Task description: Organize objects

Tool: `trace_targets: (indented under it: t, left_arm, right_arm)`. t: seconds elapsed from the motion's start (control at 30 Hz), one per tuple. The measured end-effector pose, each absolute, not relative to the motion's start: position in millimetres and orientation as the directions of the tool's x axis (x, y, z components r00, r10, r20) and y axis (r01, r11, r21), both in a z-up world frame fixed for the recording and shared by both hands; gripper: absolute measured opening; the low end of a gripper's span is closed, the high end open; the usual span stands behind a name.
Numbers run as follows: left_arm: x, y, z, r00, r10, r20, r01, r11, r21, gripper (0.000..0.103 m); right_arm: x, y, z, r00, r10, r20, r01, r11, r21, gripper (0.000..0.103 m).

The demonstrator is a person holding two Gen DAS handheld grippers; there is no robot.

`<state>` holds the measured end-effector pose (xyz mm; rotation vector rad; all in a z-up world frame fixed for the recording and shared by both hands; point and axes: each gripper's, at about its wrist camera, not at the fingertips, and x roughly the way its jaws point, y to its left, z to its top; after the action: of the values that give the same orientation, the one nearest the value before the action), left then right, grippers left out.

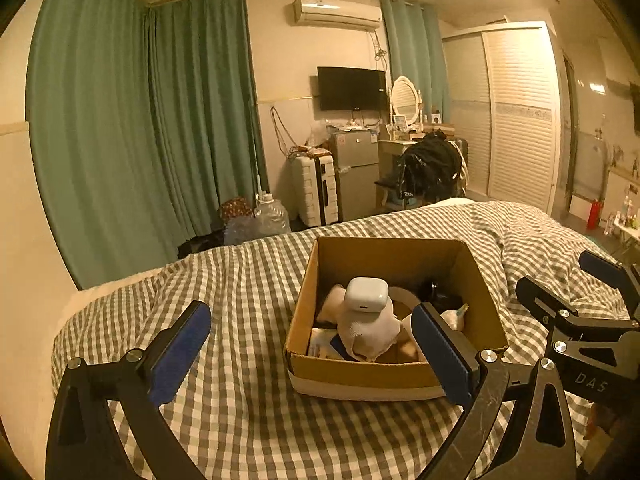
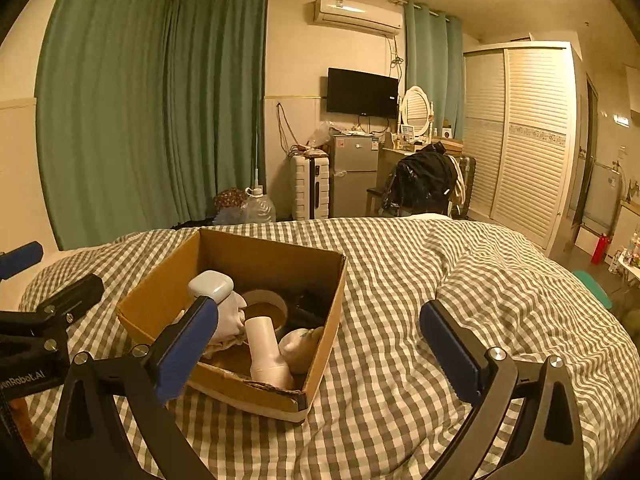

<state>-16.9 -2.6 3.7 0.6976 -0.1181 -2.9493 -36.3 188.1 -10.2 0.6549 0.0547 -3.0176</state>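
An open cardboard box sits on the checked bed cover; it also shows in the right wrist view. Inside it a white earbud case rests on white cloth, beside a tape roll, a white bottle, a cream-coloured round object and dark items. My left gripper is open and empty in front of the box. My right gripper is open and empty, to the right of the box; it also shows in the left wrist view.
The bed cover is rumpled into folds at the right. Beyond the bed stand water jugs, a white suitcase, a small fridge, a chair with dark clothes and a wardrobe.
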Motion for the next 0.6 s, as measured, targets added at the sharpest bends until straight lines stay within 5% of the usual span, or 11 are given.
trace_targets:
  t: [0.6]
  left_arm:
    - [-14.9,-1.1,4.6,-0.892,-0.132,-0.433,0.086,-0.989,0.124,0.103]
  right_arm:
    - [-32.9,186.9,-7.3,-0.911,-0.031,-0.411,0.053,-0.998,-0.043,0.101]
